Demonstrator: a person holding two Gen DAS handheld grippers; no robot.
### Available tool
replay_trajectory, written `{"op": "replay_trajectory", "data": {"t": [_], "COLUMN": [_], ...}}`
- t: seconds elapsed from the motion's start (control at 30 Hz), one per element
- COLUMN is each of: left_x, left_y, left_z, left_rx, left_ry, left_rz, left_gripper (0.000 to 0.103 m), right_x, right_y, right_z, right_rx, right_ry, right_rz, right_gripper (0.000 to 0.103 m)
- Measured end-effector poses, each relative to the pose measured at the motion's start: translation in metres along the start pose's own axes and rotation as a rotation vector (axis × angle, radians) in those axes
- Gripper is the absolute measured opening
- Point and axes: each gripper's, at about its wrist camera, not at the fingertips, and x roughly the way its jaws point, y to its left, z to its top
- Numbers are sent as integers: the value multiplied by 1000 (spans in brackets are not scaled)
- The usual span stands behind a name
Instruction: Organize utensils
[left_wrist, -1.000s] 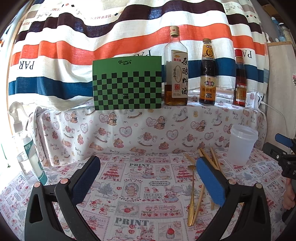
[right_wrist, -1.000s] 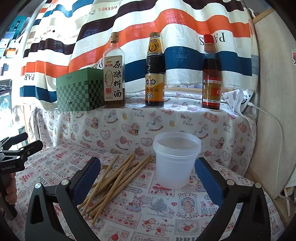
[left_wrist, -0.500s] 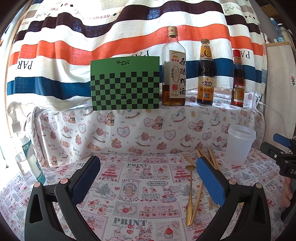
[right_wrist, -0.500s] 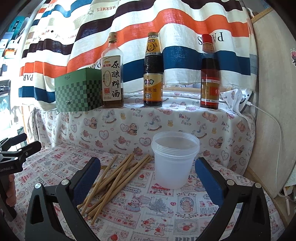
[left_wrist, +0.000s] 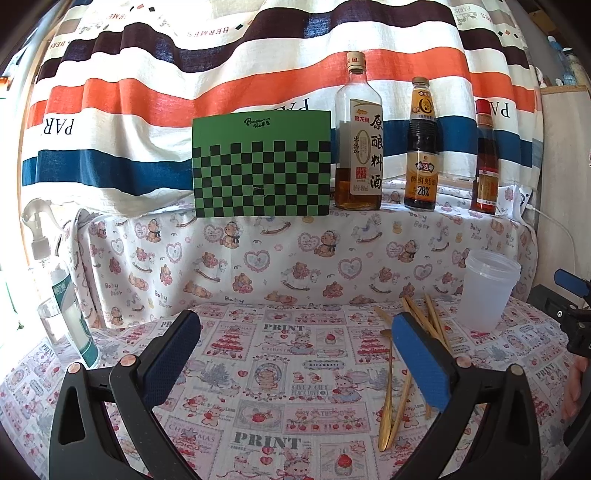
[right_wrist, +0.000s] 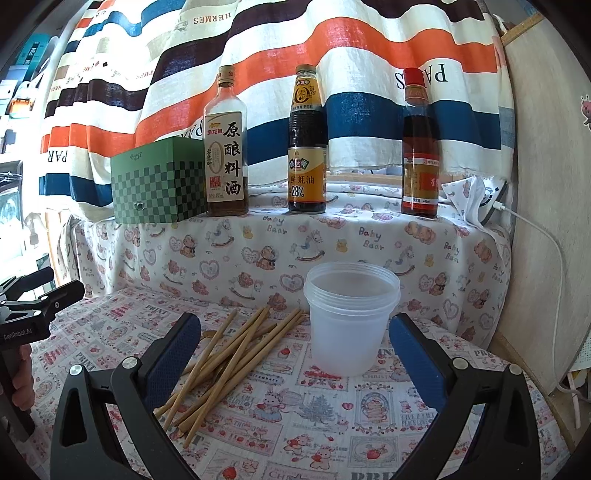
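Chopsticks, a loose pile of tan bamboo sticks (right_wrist: 236, 363), lie crossed on the printed patchwork tablecloth (right_wrist: 332, 417) in front of us, just to the left of a translucent plastic tub (right_wrist: 351, 317) that stands upright and empty. From our left wrist camera we also see a slim gold metal spoon (left_wrist: 388, 395) lying among the sticks, bowl end pointing away from us; the same tub (left_wrist: 487, 291) stands beyond them to the right.

Our left gripper (left_wrist: 295, 365) hangs above the cloth with its blue-padded jaws spread wide and nothing between them; its right finger partly covers the pile. Our right gripper (right_wrist: 295, 365) is likewise spread wide and empty, the tub and the far ends of the sticks showing between its fingers, neither touched.

On the cloth-covered ledge behind stand a green checkered box (left_wrist: 260, 164), a clear glass bottle of cooking wine (left_wrist: 358, 147), a dark oyster sauce bottle (left_wrist: 423, 155) and a red-capped brown bottle (left_wrist: 485, 162), all upright in a row before a striped curtain (left_wrist: 184, 74). A clear spray bottle (left_wrist: 55, 291) stands at the far left of the table.

Each wrist view catches the other gripper at its edge, with part of a hand (right_wrist: 22, 380) on the handle.
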Motion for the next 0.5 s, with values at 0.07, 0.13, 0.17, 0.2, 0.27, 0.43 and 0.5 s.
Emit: {"op": "replay_trajectory", "data": {"t": [0.07,0.13,0.17,0.2,0.27,0.43,0.5], "left_x": [-1,-1,-1,-1,-1,-3,-3], "left_y": [-1,-2,-1,-1,-1,0,2], "left_z": [0,0,0,0,0,-1,0], "left_rx": [4,7,6,5,3,0,-9], "left_ry": [-4,-5,-3,-3,-4,-8,-11], "left_rz": [-5,-6,-6,-6,-4,4,15], "left_gripper": [103,103,103,103,103,103,103], "right_x": [1,1,1,1,1,1,1], "right_y": [0,0,1,1,1,1,1], "right_z": [0,1,1,1,1,1,1], "right_rx": [-2,-1,0,0,-2,0,-1], "right_ry": [2,1,1,1,3,-1,-1], "right_rz": [2,1,0,1,2,1,-6], "right_gripper": [103,103,103,103,103,103,103]}}
